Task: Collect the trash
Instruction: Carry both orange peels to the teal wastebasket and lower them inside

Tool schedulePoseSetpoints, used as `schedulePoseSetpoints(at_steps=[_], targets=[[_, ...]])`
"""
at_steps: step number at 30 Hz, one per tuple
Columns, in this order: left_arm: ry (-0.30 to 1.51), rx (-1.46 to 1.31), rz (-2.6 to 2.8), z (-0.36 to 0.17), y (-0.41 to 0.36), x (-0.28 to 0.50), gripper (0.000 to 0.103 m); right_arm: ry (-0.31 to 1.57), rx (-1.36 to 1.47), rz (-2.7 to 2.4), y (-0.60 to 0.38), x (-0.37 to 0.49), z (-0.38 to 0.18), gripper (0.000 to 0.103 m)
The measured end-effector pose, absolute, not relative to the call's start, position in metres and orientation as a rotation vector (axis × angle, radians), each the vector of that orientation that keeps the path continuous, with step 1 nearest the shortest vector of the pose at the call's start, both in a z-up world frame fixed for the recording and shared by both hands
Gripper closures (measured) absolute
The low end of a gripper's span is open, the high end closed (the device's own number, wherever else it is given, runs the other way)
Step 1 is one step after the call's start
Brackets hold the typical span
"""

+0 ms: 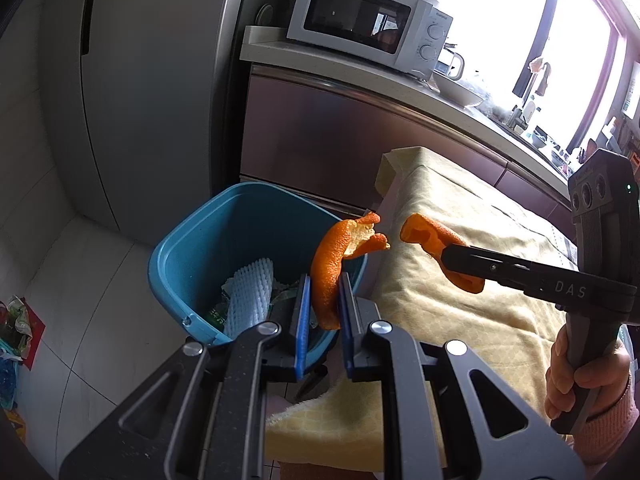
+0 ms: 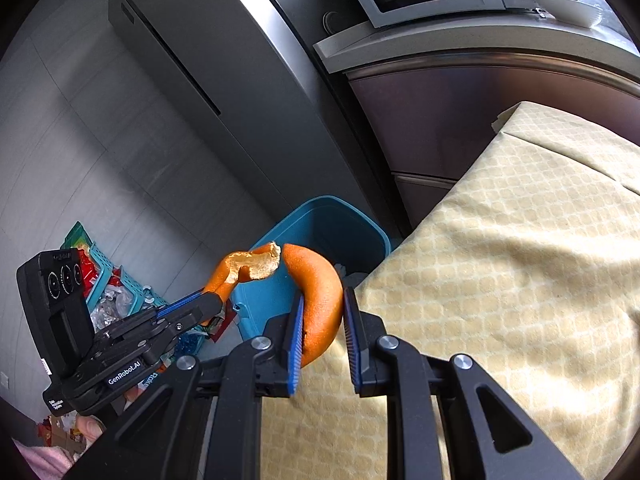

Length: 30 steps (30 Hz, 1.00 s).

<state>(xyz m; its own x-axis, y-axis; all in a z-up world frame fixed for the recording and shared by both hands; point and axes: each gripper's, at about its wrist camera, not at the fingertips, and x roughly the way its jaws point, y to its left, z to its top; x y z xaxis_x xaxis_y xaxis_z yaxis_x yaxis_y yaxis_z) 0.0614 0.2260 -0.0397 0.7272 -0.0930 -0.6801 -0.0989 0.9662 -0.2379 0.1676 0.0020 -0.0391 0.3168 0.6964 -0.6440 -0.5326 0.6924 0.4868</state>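
Observation:
A curled orange peel (image 1: 332, 256) stands pinched between the blue pads of my left gripper (image 1: 325, 284), just over the near right rim of the blue trash bin (image 1: 192, 236). The bin holds a pale foam net (image 1: 252, 292) and some wrappers. My right gripper (image 1: 448, 254) comes in from the right, shut on a second orange peel (image 1: 424, 234) over the table edge. In the right wrist view that second peel (image 2: 316, 276) sits between the pads of my right gripper (image 2: 323, 300), with the bin (image 2: 360, 220) behind it. My left gripper (image 2: 212, 298) holds its peel (image 2: 248, 264) alongside.
The table under a yellow patterned cloth (image 1: 460, 208) lies right of the bin. Behind stand a grey fridge (image 1: 140, 100), a cabinet and a counter with a white microwave (image 1: 360, 20). A teal basket of clutter (image 2: 116, 292) sits on the floor. A person's hand (image 1: 580, 380) grips the right handle.

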Motion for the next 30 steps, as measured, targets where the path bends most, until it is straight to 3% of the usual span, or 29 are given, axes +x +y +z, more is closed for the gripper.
schedulePoseSetpoints(at_steps=[30], targets=[[0.785,-0.294,0.048,-0.055,0.245,0.076,0.089,0.987,0.101,0.84,0.056,0.178,-0.045,0.085]])
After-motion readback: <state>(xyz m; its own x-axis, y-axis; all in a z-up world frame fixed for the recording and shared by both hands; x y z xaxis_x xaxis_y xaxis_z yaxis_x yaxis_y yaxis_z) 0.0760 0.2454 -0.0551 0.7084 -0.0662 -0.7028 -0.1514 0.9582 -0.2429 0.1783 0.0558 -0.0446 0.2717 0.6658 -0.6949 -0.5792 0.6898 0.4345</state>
